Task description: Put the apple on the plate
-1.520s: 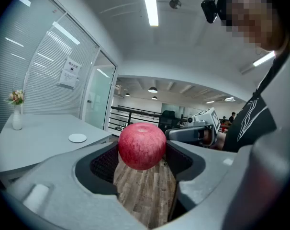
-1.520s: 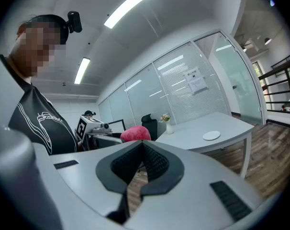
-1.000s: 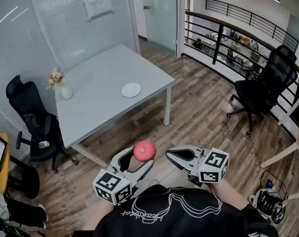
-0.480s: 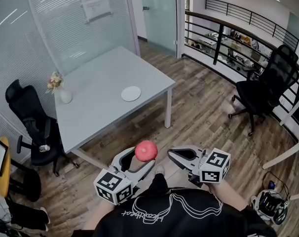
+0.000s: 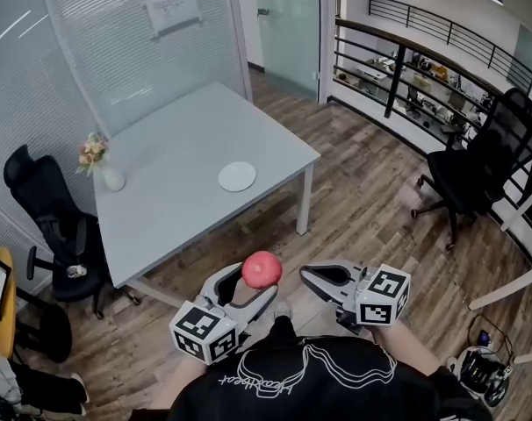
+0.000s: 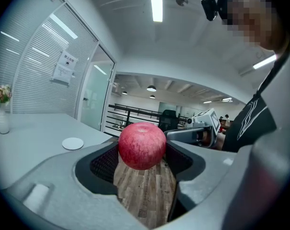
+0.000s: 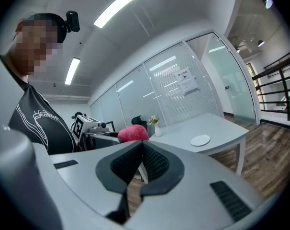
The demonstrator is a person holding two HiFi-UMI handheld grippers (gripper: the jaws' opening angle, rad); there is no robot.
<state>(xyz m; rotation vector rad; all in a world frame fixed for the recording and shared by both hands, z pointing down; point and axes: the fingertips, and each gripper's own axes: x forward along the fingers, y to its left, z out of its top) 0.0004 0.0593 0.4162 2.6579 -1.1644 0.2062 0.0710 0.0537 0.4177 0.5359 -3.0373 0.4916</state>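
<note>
Clamped jaw to jaw on the red apple (image 5: 261,269), low at frame centre in the head view: the left gripper (image 5: 255,281). Pressed together on nothing, just to the right: the jaws of the right gripper (image 5: 306,275). Both above wooden floor, short of the grey table (image 5: 161,209). Up-frame and slightly left of the apple, well apart from it, the bare white plate (image 5: 237,176) near the table's right edge. Likely a straight carry forward for the loaded left gripper. Farther left, a flower vase (image 5: 111,175).
</note>
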